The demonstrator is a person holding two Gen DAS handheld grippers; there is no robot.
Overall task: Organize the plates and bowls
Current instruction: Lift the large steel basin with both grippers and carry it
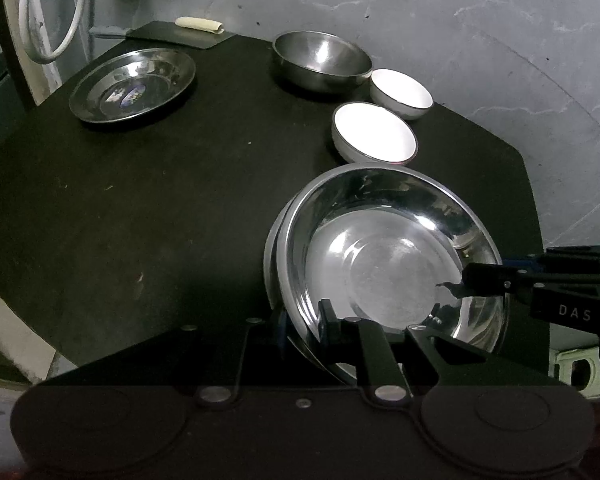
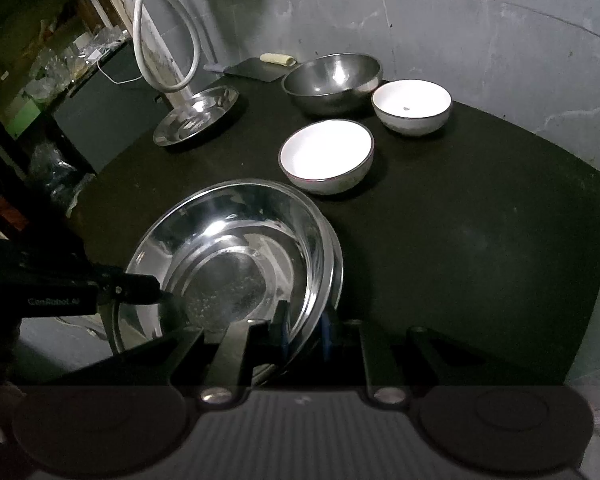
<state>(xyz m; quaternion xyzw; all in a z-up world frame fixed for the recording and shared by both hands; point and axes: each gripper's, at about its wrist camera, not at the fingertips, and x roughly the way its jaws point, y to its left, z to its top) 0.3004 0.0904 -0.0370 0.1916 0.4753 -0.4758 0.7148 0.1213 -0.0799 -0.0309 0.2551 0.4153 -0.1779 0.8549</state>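
Observation:
A shiny steel plate [image 1: 388, 248] nested on a second one, whose rim shows beneath, is held over the near part of the black table [image 1: 140, 200]. My left gripper [image 1: 304, 324] is shut on the stack's near rim. My right gripper [image 2: 304, 324] is shut on the opposite rim of the stack [image 2: 228, 256]. Each gripper shows in the other's view, the right gripper [image 1: 472, 276] and the left gripper [image 2: 140, 288]. Further back stand a lone steel plate [image 1: 132, 84] [image 2: 196, 116], a steel bowl [image 1: 320, 60] [image 2: 332, 80] and two white bowls [image 1: 374, 132] [image 1: 400, 94].
A dark board [image 1: 180, 34] with a cream roll [image 1: 200, 24] lies at the table's far edge. A white hose [image 1: 52, 12] loops down at the back left. Cluttered shelves [image 2: 40, 60] stand left of the table, and a grey marbled floor [image 1: 500, 40] surrounds it.

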